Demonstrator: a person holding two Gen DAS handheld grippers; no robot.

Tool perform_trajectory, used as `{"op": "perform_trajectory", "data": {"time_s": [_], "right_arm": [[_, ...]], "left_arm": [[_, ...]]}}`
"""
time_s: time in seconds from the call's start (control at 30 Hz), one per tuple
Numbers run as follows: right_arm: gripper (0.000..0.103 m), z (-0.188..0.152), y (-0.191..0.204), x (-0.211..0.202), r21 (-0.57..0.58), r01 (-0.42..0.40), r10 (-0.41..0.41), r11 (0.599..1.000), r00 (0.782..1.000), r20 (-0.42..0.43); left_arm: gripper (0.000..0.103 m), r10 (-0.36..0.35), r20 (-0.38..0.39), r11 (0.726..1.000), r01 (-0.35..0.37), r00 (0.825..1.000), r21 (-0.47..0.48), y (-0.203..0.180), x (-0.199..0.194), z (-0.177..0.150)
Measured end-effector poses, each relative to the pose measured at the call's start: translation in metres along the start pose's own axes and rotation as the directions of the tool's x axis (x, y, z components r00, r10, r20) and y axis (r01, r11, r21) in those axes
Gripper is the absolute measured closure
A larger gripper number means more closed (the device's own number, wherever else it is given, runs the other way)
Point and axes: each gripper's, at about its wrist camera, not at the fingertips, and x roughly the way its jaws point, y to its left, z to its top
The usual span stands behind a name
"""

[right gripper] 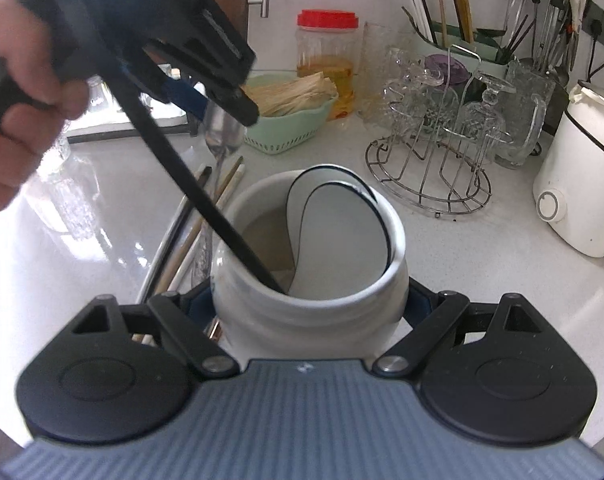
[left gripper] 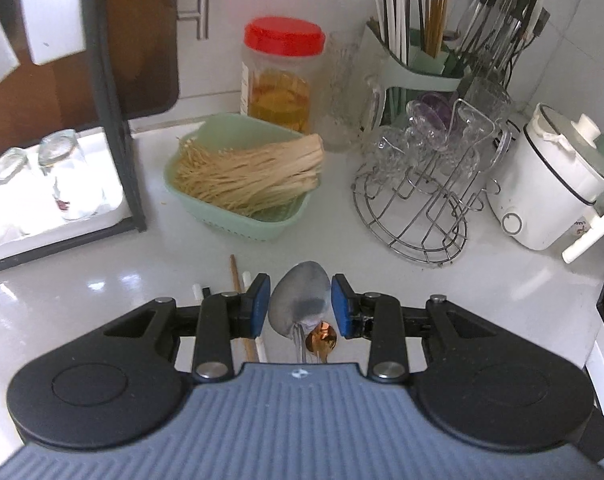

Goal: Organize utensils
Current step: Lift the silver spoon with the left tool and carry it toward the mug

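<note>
Utensils: a steel spoon (left gripper: 302,298) sits clamped by its bowl between the blue pads of the left claw (left gripper: 300,305), lifted clear of the white tabletop (left gripper: 502,300), handle hanging down beside a small copper-coloured spoon (left gripper: 322,338). Loose chopsticks (right gripper: 199,216) lie on the tabletop just left of the white ceramic holder (right gripper: 314,304). The right claw (right gripper: 308,308) grips that holder by its sides; a black-rimmed white scoop (right gripper: 342,224) and a black stick (right gripper: 205,204) stand inside. A green basket (left gripper: 237,216) of dried noodles rests behind.

At lower centre, the left tongs (left gripper: 300,304) stand around a steel spoon (left gripper: 299,300) bowl; chopsticks (left gripper: 237,280) lie on the white counter (left gripper: 101,292) just left.
</note>
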Motion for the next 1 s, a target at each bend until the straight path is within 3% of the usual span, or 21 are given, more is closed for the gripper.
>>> {"op": "perform_trajectory", "data": {"time_s": [0.43, 1.0], "right_arm": [[0.011, 0.000, -0.004, 0.003, -0.024, -0.034, 0.034, 0.999, 0.999, 0.030], [0.012, 0.003, -0.006, 0.008, -0.061, -0.073, 0.076, 0.996, 0.996, 0.048]], "left_arm": [[0.065, 0.052, 0.031, 0.996, -0.050, 0.998, -0.069, -0.001, -0.041, -0.018], [0.065, 0.079, 0.101, 0.995, -0.072, 0.992, -0.068, -0.005, -0.087, -0.015]]}}
